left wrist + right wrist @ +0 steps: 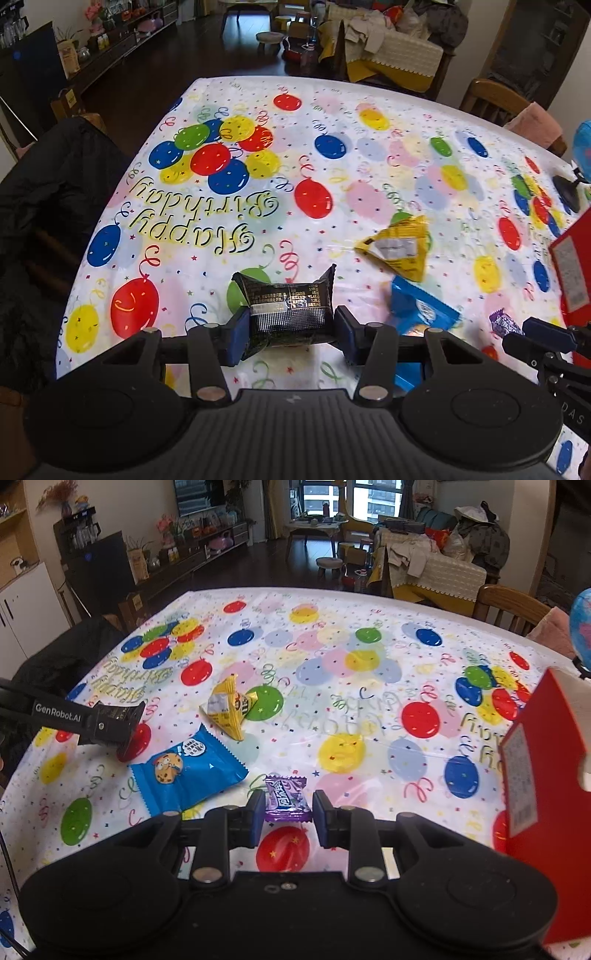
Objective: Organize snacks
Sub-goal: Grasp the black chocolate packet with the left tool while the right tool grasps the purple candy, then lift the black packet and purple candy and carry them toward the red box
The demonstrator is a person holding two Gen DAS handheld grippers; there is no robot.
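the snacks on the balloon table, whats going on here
A person holding two grippers is sorting snacks. The left tool is shut on a black packet, the right tool on a purple candy. A blue cookie bag and a yellow packet lie on the table, with a red box at the right.

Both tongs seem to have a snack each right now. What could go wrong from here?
1. The left tongs pinch the black packet by its soft sides; it may buckle and slip out.
2. The right tongs hold the small purple candy near its lower end, so it could twist free.
3. The red box stands close on the right; a swing could knock it.
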